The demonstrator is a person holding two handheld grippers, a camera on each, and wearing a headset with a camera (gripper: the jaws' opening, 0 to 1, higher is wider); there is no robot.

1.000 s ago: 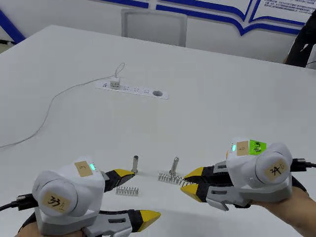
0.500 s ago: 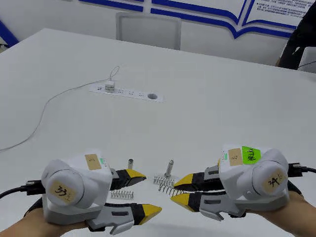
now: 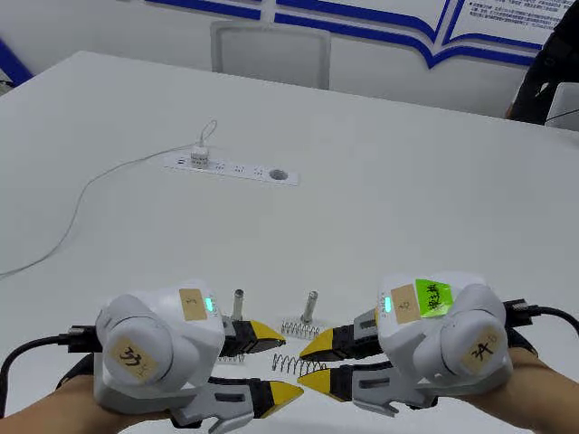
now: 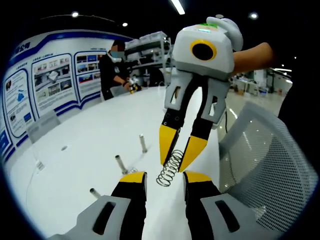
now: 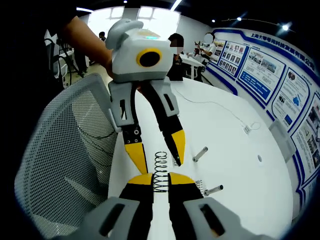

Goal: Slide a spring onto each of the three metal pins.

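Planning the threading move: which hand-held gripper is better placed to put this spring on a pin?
Right. The right hand-held gripper grips the spring, with a pin just ahead; the left hand-held gripper is open.

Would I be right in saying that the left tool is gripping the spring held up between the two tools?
Not quite: the right tool is gripping the spring held up between the two tools. The left gripper view shows its tips pinching the spring, with the left tool open.
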